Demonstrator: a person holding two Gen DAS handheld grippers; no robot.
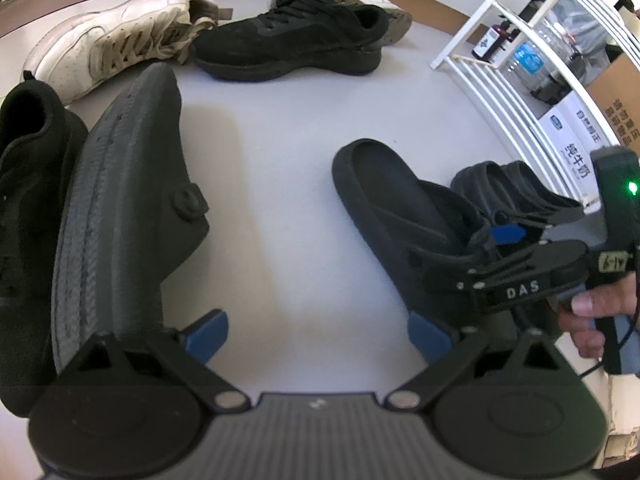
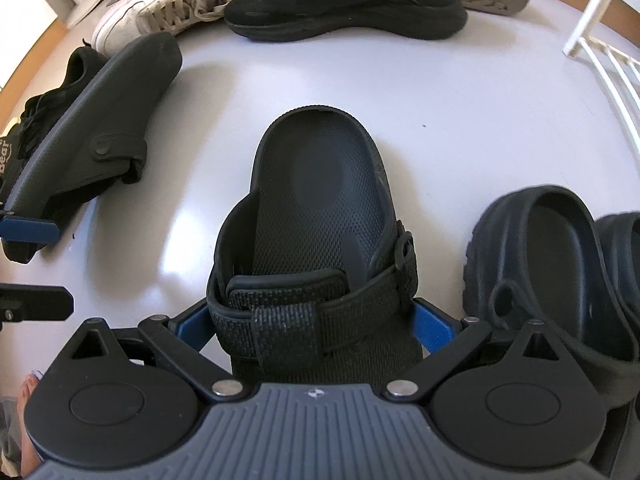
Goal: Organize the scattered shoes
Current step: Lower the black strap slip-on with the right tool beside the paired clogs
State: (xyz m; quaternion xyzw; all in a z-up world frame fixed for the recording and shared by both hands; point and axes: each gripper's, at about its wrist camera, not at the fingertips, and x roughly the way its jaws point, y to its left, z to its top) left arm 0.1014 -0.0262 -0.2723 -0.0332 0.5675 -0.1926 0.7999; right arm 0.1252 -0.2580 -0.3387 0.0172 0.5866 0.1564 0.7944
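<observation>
My right gripper is shut on the toe end of a black strap sandal, its blue pads pressed to both sides. That sandal also shows in the left wrist view, with the right gripper and a hand behind it. The matching sandal lies tipped on its side with the sole showing, just left of my left gripper. The left gripper is open with nothing between its fingers. In the right wrist view the tipped sandal lies at the left, with the left gripper beside its near end.
A white sneaker, a black sneaker and an overturned pale shoe lie at the far side of the grey surface. Another black sneaker is far left. Two dark clogs sit right, near a white rack.
</observation>
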